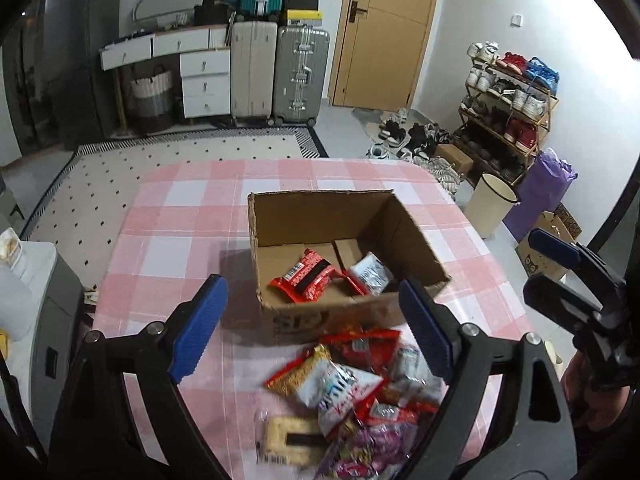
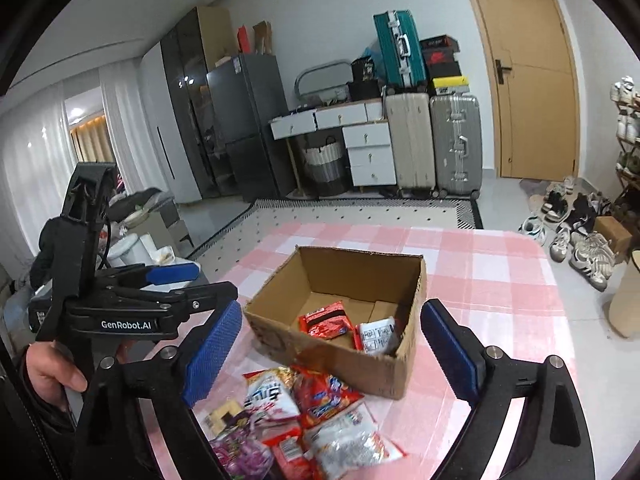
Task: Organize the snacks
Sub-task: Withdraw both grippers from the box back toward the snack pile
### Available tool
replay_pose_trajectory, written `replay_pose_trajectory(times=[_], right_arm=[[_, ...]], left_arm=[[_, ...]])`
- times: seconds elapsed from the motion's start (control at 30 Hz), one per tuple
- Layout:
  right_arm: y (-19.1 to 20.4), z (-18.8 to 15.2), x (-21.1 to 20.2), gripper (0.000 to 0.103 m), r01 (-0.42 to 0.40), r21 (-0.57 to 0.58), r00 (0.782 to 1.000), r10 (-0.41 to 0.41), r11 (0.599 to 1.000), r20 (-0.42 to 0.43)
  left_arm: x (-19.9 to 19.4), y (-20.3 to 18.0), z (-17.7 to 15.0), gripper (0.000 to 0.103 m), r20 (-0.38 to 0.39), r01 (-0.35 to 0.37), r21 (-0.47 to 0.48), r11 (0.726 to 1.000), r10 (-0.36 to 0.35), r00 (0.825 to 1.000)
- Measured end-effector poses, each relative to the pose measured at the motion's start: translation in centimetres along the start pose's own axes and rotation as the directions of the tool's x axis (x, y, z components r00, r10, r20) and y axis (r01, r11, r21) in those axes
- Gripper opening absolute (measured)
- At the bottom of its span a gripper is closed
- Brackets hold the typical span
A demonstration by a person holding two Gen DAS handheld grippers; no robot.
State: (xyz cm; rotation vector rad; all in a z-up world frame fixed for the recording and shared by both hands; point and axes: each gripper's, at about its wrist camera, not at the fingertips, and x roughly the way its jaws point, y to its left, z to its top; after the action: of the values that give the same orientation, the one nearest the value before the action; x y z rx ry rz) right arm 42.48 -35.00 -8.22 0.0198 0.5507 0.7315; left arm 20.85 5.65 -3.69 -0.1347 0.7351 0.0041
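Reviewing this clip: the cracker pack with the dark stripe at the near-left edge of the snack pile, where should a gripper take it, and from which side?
A judgement: take the cracker pack across its short width near the left edge, coming from above on the left. It lies flat on the tablecloth, with its left side bare, while other packets of the snack pile crowd its right side. The left gripper, jaws open and empty, is nearer.

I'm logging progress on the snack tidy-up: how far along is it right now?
Early. Done: two packets lie inside the cardboard box, a red packet and a white packet. In hand: nothing; the left gripper and right gripper are both open and empty. Left: the pile of snacks on the checked tablecloth in front of the box.
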Motion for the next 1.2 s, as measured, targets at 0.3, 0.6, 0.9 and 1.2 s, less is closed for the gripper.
replay_pose_trajectory(times=[0.3,0.6,0.9,1.2], right_arm=[[2.3,-2.3,-5.1,0.096,0.011,0.016,0.999,-0.012,1.000,0.039],[4.6,-4.7,-6.9,0.098,0.000,0.022,0.999,-0.001,1.000,0.039],[5.4,-7.8,-8.8,0.100,0.017,0.032,0.999,-0.018,0.999,0.030],[5.2,-10.7,-10.2,0.100,0.030,0.033,1.000,-0.030,0.999,0.004]], left_arm=[[-6.4,-1.2,-3.0,0.103,0.070,-0.011,-0.001,1.000,0.011,0.997],[-10.5,-1.6,-5.5,0.103,0.122,-0.022,-0.009,1.000,0.023,0.992],[-12.2,-1.7,-8.2,0.103,0.128,0.008,-0.023,1.000,-0.005,0.992],[-11.8,-0.8,-10.3,0.103,0.100,0.014,-0.054,0.998,-0.009,0.995]])
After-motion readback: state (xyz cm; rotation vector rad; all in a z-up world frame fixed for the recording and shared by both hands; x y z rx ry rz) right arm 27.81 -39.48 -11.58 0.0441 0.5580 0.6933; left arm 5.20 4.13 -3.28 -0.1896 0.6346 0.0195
